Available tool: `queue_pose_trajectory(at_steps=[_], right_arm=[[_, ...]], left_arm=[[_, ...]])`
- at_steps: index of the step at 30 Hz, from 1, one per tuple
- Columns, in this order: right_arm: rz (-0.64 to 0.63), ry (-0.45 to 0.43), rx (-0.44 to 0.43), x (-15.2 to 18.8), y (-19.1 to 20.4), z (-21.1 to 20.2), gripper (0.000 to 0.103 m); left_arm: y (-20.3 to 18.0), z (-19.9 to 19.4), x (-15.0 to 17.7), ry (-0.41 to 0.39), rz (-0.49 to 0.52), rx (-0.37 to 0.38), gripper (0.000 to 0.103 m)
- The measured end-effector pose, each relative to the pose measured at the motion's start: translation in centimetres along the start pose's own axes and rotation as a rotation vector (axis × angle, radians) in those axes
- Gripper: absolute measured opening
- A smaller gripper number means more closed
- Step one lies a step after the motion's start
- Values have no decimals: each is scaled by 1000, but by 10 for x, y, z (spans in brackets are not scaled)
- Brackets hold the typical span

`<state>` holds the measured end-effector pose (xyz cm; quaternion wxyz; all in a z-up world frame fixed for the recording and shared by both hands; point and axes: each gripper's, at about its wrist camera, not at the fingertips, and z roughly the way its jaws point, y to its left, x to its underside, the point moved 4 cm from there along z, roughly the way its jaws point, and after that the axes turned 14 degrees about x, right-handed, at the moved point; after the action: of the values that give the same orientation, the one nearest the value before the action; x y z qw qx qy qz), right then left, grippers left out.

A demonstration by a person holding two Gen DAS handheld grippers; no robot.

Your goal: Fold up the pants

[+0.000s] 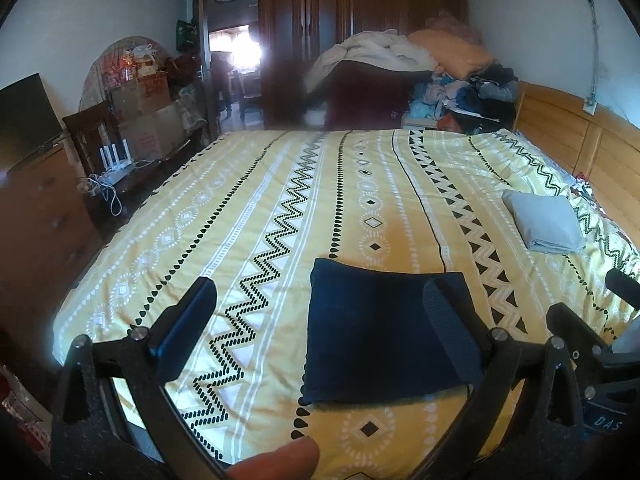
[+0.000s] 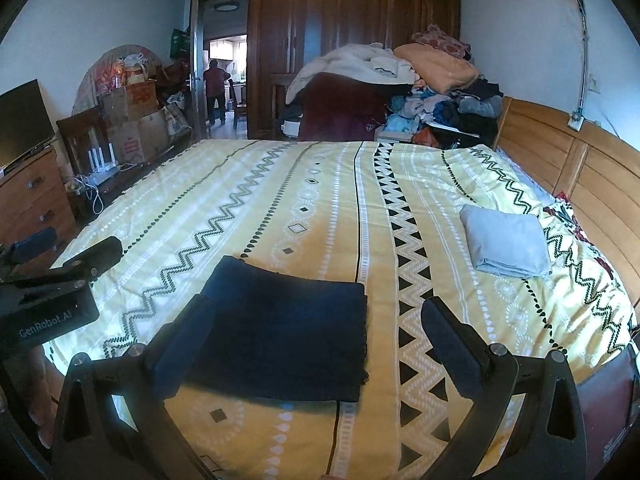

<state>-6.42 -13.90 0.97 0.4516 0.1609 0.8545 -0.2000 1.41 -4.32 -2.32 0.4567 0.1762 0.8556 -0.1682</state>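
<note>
Dark navy pants [image 1: 372,332] lie folded into a flat rectangle on the yellow patterned bedspread [image 1: 280,208], near the bed's front edge. My left gripper [image 1: 320,328] hovers open above them, its right finger over the fabric's right part, nothing held. In the right wrist view the same navy pants [image 2: 288,328] lie between and ahead of my right gripper [image 2: 316,344], which is open and holds nothing. The left gripper's body [image 2: 48,304] shows at that view's left edge. A fingertip of a hand [image 1: 276,460] shows at the bottom of the left view.
A folded light grey cloth [image 2: 508,240] lies to the right near the wooden headboard [image 2: 580,168]. A heap of clothes and bedding [image 2: 400,84] rises behind the bed before a wardrobe. Dresser, TV and boxes stand left. A person stands in the far doorway [image 2: 216,92].
</note>
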Motion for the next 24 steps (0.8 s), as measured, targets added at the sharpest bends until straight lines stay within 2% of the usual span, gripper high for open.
queue_pose_trajectory(at_steps=[24], right_arm=[[-11, 25, 0, 3, 4, 8, 103]], left_arm=[[6, 9, 3, 23, -11, 3, 103]])
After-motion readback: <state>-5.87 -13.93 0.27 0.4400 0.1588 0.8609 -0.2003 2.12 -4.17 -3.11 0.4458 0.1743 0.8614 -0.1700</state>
